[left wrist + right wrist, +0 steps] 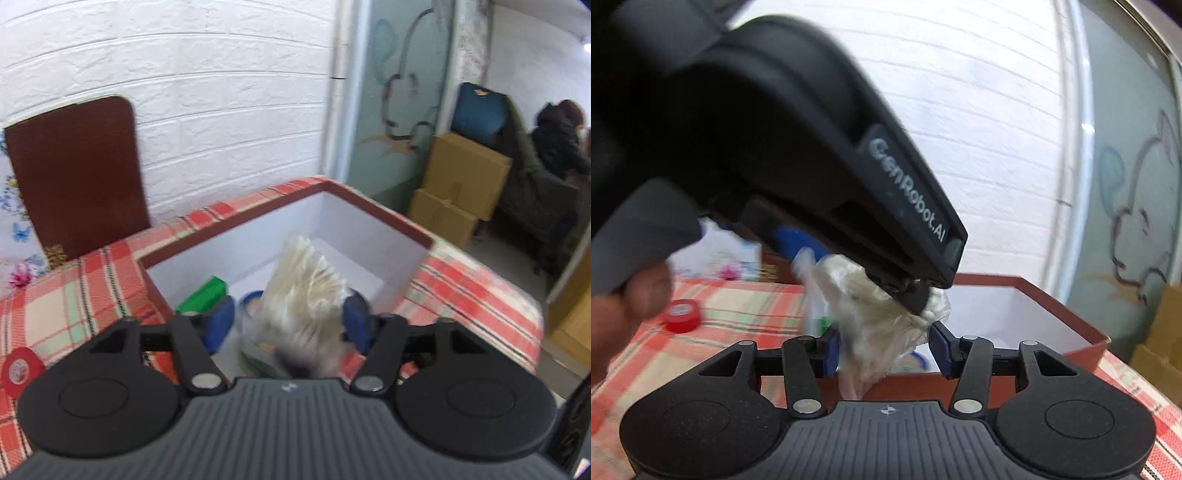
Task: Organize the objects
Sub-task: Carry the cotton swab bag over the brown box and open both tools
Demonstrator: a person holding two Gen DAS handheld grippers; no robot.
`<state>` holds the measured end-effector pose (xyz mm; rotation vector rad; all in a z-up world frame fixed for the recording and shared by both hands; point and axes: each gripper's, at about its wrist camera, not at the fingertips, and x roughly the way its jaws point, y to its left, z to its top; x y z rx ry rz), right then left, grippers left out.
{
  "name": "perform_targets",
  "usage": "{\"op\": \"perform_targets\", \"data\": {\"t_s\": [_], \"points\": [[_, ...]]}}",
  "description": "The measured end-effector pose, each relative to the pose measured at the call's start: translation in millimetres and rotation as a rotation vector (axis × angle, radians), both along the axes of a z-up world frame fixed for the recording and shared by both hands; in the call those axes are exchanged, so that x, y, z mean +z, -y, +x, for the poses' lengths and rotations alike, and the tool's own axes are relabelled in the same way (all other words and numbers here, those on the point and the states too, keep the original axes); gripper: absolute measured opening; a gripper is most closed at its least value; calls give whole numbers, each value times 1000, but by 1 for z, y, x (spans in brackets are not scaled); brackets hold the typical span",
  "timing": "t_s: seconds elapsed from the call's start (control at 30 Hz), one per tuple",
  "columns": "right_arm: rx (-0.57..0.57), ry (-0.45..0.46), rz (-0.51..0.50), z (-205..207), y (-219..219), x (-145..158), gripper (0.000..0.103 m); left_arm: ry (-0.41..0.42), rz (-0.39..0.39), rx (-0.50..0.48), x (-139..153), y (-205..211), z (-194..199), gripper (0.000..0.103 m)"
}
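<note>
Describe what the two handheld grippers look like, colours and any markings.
Both grippers, left and right, are matte black with ribbed grey bodies, round side discs, silver pivot screws and blue fingers. In the right wrist view, white "GenRobot.AI" lettering runs along the left gripper's black housing.

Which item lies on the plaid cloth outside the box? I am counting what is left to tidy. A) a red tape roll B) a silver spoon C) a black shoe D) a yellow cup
A: the red tape roll sits on the plaid cloth, apart from the box.
</note>
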<state>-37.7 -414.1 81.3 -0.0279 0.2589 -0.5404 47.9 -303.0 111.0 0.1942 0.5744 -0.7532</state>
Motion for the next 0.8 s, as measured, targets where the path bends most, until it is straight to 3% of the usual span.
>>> {"op": "perform_targets", "data": {"t_s": [0.13,0.3,0.43,0.6,0.8], "points": [[-77,-27,33,27,22,-11,69,11,96,129,-14,8,13,76],[-94,17,5,10,6,-12,74,27,88,144,-10,-13,4,86],[-103,61,5,-16,-9,-11,78,78,94,170,-6,-23,-9,85],[-90,100,34,-46,-34,-9,78,50,82,215,-6,-37,-15,85],[-34,108,44,-47,-63,-7,78,34,81,276,-10,-71,-18,86]]}}
